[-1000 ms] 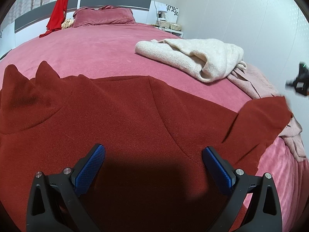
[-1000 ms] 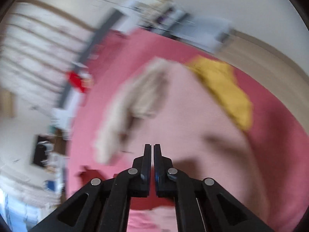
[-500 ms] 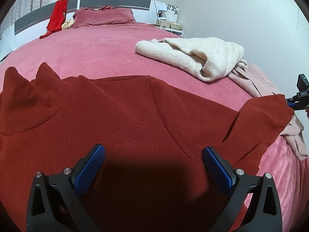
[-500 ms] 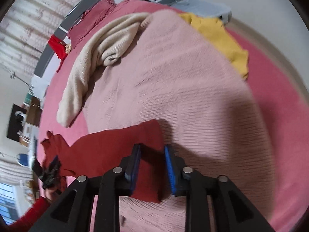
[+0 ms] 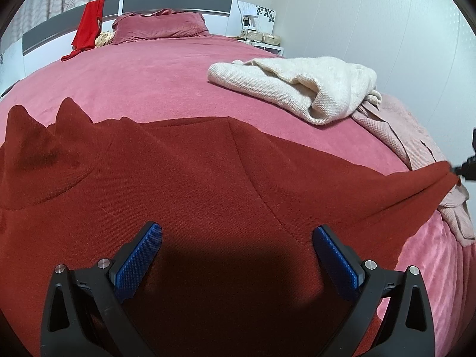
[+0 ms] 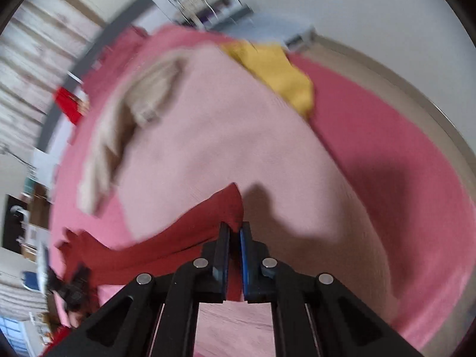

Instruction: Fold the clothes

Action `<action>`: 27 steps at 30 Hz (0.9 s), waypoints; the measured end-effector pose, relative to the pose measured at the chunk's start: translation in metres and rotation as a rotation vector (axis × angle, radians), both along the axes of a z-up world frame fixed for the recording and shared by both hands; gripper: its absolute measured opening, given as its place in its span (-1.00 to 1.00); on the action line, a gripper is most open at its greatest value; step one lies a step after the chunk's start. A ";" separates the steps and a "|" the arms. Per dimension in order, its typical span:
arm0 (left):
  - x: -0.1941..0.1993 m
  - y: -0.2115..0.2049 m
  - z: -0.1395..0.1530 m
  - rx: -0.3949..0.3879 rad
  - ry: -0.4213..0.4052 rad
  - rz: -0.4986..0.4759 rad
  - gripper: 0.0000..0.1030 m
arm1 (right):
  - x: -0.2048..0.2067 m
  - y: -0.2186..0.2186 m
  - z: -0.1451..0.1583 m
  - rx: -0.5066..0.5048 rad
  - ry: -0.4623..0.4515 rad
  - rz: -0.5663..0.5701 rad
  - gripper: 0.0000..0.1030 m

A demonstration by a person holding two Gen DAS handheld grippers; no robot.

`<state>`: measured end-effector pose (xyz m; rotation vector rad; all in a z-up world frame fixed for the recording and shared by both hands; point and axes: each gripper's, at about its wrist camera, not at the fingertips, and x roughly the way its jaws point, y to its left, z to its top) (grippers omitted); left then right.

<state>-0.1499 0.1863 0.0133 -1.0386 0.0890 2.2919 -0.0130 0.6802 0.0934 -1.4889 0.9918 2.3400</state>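
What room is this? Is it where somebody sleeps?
Most likely a bedroom. There is a big bed with a pink cover, a pillow against the headboard, and sweaters lying about, like the dark red sweater.

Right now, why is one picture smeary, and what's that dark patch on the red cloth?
Right wrist view: motion blur smears the room and cream sweater. Left wrist view: sharp but fisheye-bulged; the dark patch on the dark red garment is shadow between the left gripper fingers.

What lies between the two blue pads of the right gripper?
In the right wrist view, the right gripper pinches the sleeve end of the dark red sweater; nothing else lies between its pads.
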 end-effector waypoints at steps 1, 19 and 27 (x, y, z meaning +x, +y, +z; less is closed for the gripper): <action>0.000 0.000 0.000 -0.003 0.000 0.000 0.98 | 0.001 -0.001 -0.002 0.001 0.004 -0.017 -0.86; 0.131 -0.115 0.022 0.093 -0.201 0.167 0.99 | -0.068 -0.338 0.031 0.193 0.226 0.737 -0.50; 0.227 -0.354 0.051 0.137 -0.165 0.620 0.99 | -0.023 -0.583 0.000 0.131 0.148 1.257 -0.50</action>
